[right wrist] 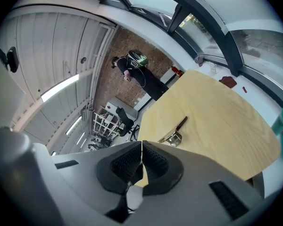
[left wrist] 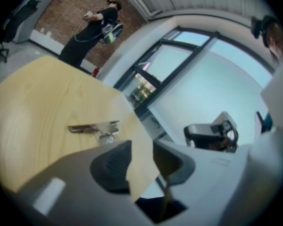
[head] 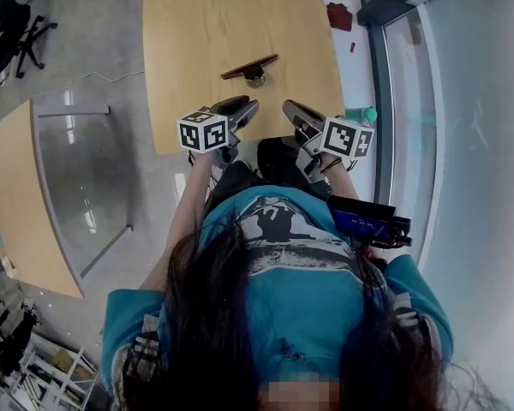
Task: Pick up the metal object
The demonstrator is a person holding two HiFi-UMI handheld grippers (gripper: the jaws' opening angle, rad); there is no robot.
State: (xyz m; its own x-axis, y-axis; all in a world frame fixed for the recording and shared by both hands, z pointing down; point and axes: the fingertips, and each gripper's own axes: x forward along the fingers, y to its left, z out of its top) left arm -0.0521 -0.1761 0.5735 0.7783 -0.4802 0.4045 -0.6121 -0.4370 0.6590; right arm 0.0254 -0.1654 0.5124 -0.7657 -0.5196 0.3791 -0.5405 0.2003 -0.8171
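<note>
Wooden table (head: 188, 32) holds the metal object (head: 250, 68), lying well ahead of both grippers, untouched. The left gripper (head: 242, 109) has spread fingers; the right gripper (head: 294, 112) has fingers pressed together.

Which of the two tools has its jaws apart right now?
The left tool: a gap shows between its pads, with nothing in it. The right tool has its pads together.

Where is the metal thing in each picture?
Head view: metal object, upper middle.
Left gripper view: metal object, left of centre.
Right gripper view: metal object, just right of centre.
Shared landmark: the wooden table it lies on, seen in all three views.
</note>
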